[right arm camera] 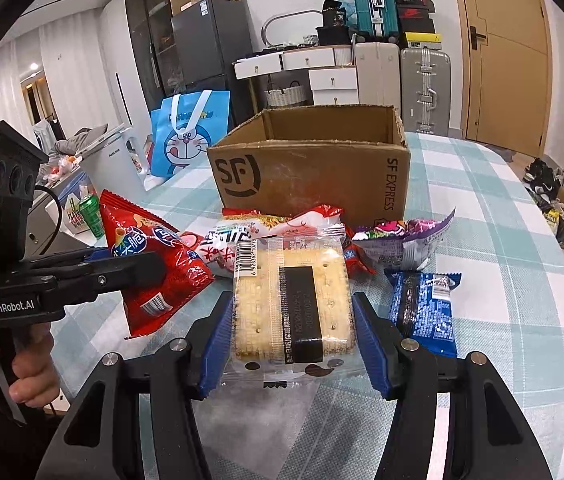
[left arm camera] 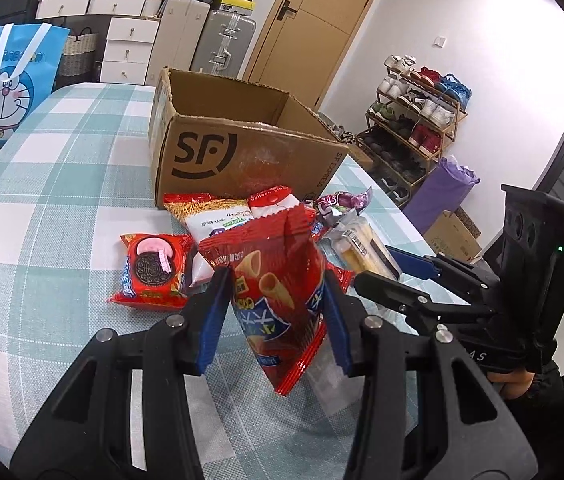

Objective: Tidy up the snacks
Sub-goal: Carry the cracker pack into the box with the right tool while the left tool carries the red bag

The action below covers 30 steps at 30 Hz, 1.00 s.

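1. In the left wrist view, the left gripper point(left arm camera: 278, 308) has its blue fingers point(left arm camera: 212, 320) pinching a red snack bag point(left arm camera: 278, 280), held upright above the checked worktop point(left arm camera: 54, 208).
2. In the right wrist view, the right gripper point(right arm camera: 291, 328) pinches a clear cracker packet point(right arm camera: 291, 300) from both sides, clear of the worktop.
3. Only the right wrist view shows a blue wafer packet point(right arm camera: 421, 308) lying just right of the fingers.
4. Only the left wrist view shows the red cookie packet point(left arm camera: 154, 272) in full.
5. The open cardboard box point(left arm camera: 242, 152) stands behind the snack pile; its floor is hidden by its walls.
6. The noodle packet point(left arm camera: 210, 216) and purple packet point(left arm camera: 341, 204) are partly covered by the held snacks.
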### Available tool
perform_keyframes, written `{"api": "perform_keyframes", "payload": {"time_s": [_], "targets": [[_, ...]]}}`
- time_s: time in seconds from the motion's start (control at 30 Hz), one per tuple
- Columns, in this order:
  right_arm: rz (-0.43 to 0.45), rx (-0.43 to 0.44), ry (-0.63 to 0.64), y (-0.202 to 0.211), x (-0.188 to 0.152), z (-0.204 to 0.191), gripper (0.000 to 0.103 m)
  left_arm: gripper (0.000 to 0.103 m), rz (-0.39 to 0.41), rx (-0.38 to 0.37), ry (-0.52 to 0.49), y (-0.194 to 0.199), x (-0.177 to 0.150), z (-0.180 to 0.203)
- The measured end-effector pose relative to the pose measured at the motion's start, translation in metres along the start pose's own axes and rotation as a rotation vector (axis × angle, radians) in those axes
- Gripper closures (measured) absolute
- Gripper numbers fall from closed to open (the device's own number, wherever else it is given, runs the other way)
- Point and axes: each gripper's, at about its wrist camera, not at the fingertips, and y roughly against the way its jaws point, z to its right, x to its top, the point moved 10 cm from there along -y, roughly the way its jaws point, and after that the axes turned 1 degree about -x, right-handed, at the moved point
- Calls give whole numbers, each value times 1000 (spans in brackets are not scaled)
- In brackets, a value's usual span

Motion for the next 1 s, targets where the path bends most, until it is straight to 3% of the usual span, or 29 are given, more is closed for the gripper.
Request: {"api": "perform_keyframes", "payload": {"time_s": [0.5, 1.0], "targets": [[65, -17, -4, 10, 27, 7, 45, 61, 57, 40, -9, 15, 28, -4], [149, -50, -11, 14, 78, 19, 45, 61, 135, 101, -60, 23, 88, -4]]}}
